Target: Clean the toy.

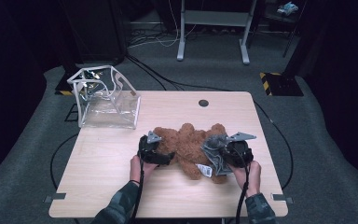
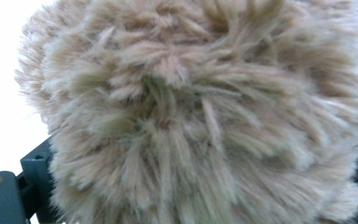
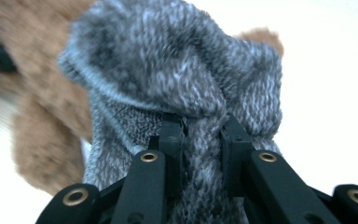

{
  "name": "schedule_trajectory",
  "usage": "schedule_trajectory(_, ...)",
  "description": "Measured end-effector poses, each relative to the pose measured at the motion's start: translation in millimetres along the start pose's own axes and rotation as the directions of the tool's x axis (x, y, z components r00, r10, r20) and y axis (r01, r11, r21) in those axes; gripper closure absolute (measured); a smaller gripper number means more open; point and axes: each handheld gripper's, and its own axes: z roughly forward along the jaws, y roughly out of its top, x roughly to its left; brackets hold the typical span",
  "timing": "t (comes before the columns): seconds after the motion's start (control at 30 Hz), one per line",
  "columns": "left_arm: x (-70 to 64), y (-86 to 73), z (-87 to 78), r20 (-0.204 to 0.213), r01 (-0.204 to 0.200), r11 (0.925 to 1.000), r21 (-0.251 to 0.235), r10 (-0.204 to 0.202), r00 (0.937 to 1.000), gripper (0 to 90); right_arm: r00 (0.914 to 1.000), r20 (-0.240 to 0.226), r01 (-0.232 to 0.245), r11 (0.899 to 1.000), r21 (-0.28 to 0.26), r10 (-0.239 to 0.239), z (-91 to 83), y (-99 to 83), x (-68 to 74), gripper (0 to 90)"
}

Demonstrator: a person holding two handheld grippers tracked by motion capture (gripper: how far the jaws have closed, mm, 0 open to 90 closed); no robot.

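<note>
**Working a knitted garment on a plush bear**

The right gripper [image 3: 200, 140] is clamping a fold of the grey knitted sweater [image 3: 177, 60]; pulling slowly and evenly should keep the knit from slipping. The fluffy brown teddy bear [image 1: 189, 142] is lying mid-table on the pale wooden table [image 1: 102, 158], between both grippers. The left gripper [image 1: 156, 154] is pressing against its fur; I cannot tell whether it is clenched.
</note>
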Motion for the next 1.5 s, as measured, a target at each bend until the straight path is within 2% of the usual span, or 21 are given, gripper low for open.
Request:
schedule_trajectory(0.03, 0.0, 0.0, 0.0, 0.0, 0.0, 1.0, 0.0, 0.0, 1.0, 4.0, 1.0, 0.0, 0.0, 1.0, 0.0, 0.0, 0.0, 0.0, 0.0, 74.8)
schedule_trajectory(0.1, -0.4, 2.2, 0.1, -0.002, 0.002, 0.9999, 0.014, -0.002, 1.0, 4.0, 0.9992, -0.03, 0.027, 0.999, -0.041, -0.028, -4.9, 9.7, 10.0, 74.8)
schedule_trajectory(0.13, -0.6, 4.8, 0.5, -0.003, 0.003, 0.9997, 0.026, -0.003, 1.0, 4.0, 0.9961, -0.057, 0.064, 0.996, -0.061, -0.067, -7.0, 21.8, 24.5, 74.8)
schedule_trajectory(0.2, -0.4, 7.1, 0.6, -0.005, 0.001, 0.999, 0.044, -0.001, 1.0, 4.0, 0.9899, -0.089, 0.104, 0.992, -0.075, -0.11, -2.6, 33.3, 42.0, 74.7)
schedule_trajectory(0.27, -0.1, 8.7, 1.1, 0.001, 0.0, 0.9987, 0.051, 0.0, 1.0, 4.0, 0.9827, -0.107, 0.145, 0.988, -0.062, -0.151, 8.1, 42.0, 60.7, 74.6)
schedule_trajectory(0.3, -0.1, 8.7, 1.1, 0.001, 0.0, 0.9987, 0.051, 0.0, 1.0, 4.0, 0.9827, -0.107, 0.145, 0.988, -0.062, -0.151, 8.1, 42.0, 60.7, 74.6)
schedule_trajectory(0.33, 0.4, 9.0, 1.1, 0.0, -0.006, 0.9986, 0.053, 0.006, 1.0, 4.0, 0.978, -0.113, 0.17, 0.984, -0.05, -0.175, 15.7, 44.6, 68.6, 74.5)
schedule_trajectory(0.37, 0.8, 8.3, 1.1, 0.002, -0.001, 0.9987, 0.051, 0.001, 1.0, 4.0, 0.9722, -0.106, 0.208, 0.978, -0.011, -0.208, 30.6, 45.3, 79.3, 74.5)
schedule_trajectory(0.4, 0.5, 7.6, 1.4, 0.001, 0.003, 0.999, 0.045, -0.003, 1.0, 4.0, 0.9697, -0.099, 0.224, 0.975, -0.003, -0.223, 37.0, 43.6, 80.8, 74.5)
schedule_trajectory(0.43, 0.6, 7.0, 1.0, 0.002, -0.004, 0.9987, 0.05, 0.004, 1.0, 4.0, 0.9698, -0.095, 0.227, 0.974, 0.012, -0.224, 39.9, 40.9, 80.3, 74.6)
schedule_trajectory(0.5, 0.3, 6.0, 0.8, -0.002, -0.018, 0.9989, 0.043, 0.018, 0.9998, 4.0, 0.9772, -0.112, 0.181, 0.983, 0.001, -0.18, 40.0, 37.0, 77.1, 74.7)
schedule_trajectory(0.77, 1.0, 4.3, 1.0, 0.006, -0.008, 0.9995, 0.032, 0.007, 1.0, 4.0, 0.9844, -0.119, 0.133, 0.991, 0.017, -0.13, 26.8, 19.8, 51.7, 74.8)
schedule_trajectory(0.9, 0.3, 4.7, 0.9, 0.007, -0.012, 0.9992, 0.038, 0.012, 0.9999, 3.9, 0.9887, -0.134, 0.07, 0.997, 0.018, -0.067, 22.3, 7.1, 38.2, 74.9)
schedule_trajectory(1.17, 0.7, 4.1, 0.8, 0.011, -0.011, 0.9993, 0.035, 0.011, 0.9999, 3.9, 0.9901, -0.137, 0.038, 0.999, 0.034, -0.033, 18.7, -9.1, 26.7, 74.8)
schedule_trajectory(1.2, 0.5, 4.0, 0.7, 0.01, -0.008, 0.9994, 0.034, 0.008, 0.9999, 3.9, 0.9895, -0.138, 0.049, 0.998, 0.033, -0.044, 18.4, -10.6, 24.8, 74.8)
schedule_trajectory(1.23, 0.7, 3.9, 0.5, 0.011, -0.009, 0.9994, 0.034, 0.008, 0.9999, 3.9, 0.991, -0.133, 0.02, 0.999, 0.045, -0.014, 16.9, -11.2, 26.4, 74.8)
schedule_trajectory(1.3, 1.0, 3.8, 0.3, 0.012, -0.005, 0.9995, 0.033, 0.005, 0.9999, 3.9, 0.9905, -0.133, 0.04, 0.999, 0.033, -0.035, 15.6, -11.6, 23.7, 74.7)
schedule_trajectory(1.37, 1.7, 3.4, 0.5, 0.013, 0.011, 0.9996, 0.027, -0.011, 0.9998, 3.9, 0.9889, -0.145, 0.036, 0.999, 0.026, -0.031, 12.3, -8.3, 24.2, 74.6)
schedule_trajectory(1.4, 2.2, 3.1, 0.8, 0.017, 0.016, 0.9996, 0.021, -0.016, 0.9997, 3.9, 0.9869, -0.161, 0.015, 1.0, 0.016, -0.013, 10.4, -5.0, 25.6, 74.7)
schedule_trajectory(1.47, 1.9, 3.1, 0.8, 0.016, 0.018, 0.9996, 0.021, -0.018, 0.9997, 4.0, 0.9854, -0.17, 0.012, 1.0, 0.0, -0.012, 8.4, -0.6, 27.8, 74.6)
schedule_trajectory(1.5, 1.5, 3.3, 0.5, 0.013, 0.015, 0.9996, 0.024, -0.015, 0.9998, 3.9, 0.9843, -0.175, 0.017, 1.0, -0.026, -0.021, 5.6, 10.4, 35.4, 74.6)
